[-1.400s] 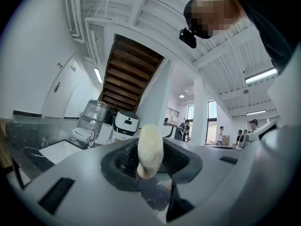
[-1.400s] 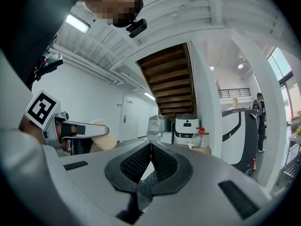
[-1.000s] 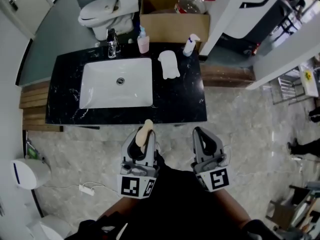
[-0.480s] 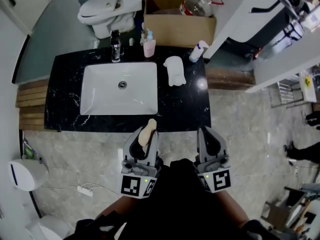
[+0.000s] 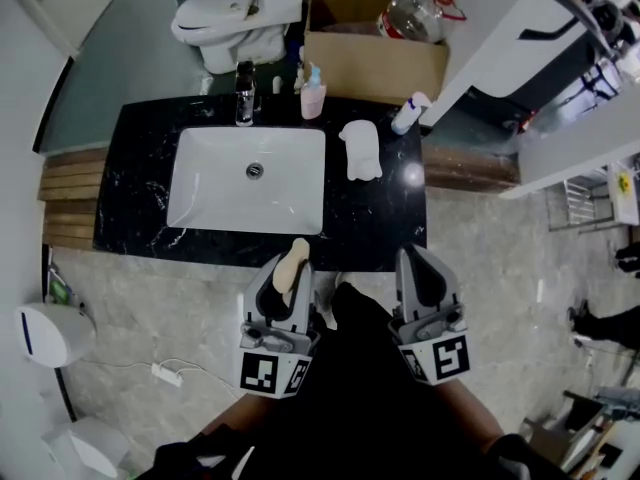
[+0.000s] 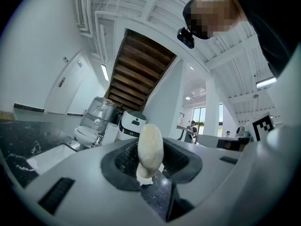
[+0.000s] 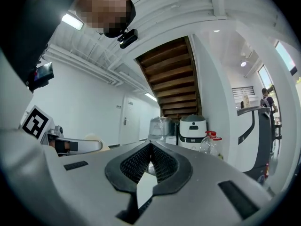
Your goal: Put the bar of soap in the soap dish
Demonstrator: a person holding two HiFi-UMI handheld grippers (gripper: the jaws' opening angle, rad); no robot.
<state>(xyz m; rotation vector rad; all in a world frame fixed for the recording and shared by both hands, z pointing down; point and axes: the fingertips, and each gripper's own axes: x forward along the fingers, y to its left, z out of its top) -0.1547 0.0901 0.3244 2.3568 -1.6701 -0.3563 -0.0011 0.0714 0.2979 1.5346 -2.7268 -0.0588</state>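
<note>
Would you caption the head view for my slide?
Left gripper holds soap bar near black countertop; right gripper shut, empty.

The right tongs (image 7: 151, 148) are closed on nothing. Far beyond them stand a white appliance (image 7: 192, 132) and a red-capped bottle (image 7: 210, 145).

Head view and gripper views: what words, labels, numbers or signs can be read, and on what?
None can be read.
Marker on left gripper: a pattern, no letters.
Marker on right gripper: the same.
Pink bottle, spray bottle: labels too small.
White machine: print blurred.
</note>
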